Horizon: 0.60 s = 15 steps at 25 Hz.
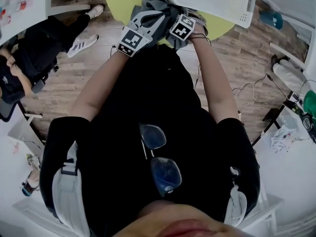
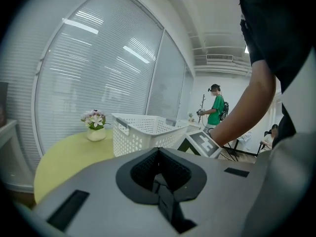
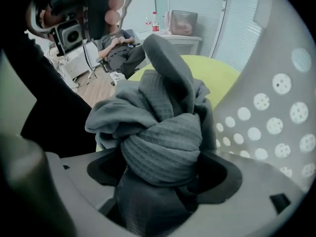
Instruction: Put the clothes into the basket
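Overhead, the head view has the grey garment (image 1: 157, 1) bunched at the bench (image 1: 118, 1) edge, just beside the white basket (image 1: 217, 1). The left gripper (image 1: 149, 22) and right gripper (image 1: 174, 19) meet at it.

Left gripper view: its jaws are together on nothing and point toward the basket, likely just steadying.

Right gripper view: its jaws are clamped on the wadded garment with the basket wall close alongside, probably so it lifts over the rim in one bundle.

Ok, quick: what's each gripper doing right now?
Left gripper: shut, nothing between its jaws.
Right gripper: shut on the grey garment.
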Each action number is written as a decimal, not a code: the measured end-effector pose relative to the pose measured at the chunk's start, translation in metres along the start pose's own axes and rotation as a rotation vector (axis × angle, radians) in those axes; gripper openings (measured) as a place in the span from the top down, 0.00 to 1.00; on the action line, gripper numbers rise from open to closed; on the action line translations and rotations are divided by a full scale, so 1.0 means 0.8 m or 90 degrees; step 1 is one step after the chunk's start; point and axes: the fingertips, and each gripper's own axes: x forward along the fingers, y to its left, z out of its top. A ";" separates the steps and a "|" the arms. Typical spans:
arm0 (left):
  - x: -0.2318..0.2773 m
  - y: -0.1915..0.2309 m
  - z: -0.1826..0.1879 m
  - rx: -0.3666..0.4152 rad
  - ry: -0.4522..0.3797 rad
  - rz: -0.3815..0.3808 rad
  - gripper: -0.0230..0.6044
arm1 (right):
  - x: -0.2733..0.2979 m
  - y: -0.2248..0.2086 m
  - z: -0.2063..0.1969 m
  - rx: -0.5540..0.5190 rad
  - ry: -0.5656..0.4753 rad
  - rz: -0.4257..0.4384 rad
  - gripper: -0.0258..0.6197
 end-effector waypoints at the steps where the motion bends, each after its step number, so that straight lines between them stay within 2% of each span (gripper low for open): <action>1: -0.002 0.002 0.000 -0.001 0.001 0.008 0.95 | 0.006 -0.002 -0.001 -0.011 0.006 -0.006 0.31; 9: -0.018 0.012 0.001 -0.017 0.002 0.063 0.95 | 0.026 0.000 -0.007 -0.049 0.028 -0.013 0.31; 15: -0.013 0.013 -0.002 -0.020 0.002 0.079 0.95 | 0.028 -0.007 -0.004 -0.055 0.018 -0.016 0.32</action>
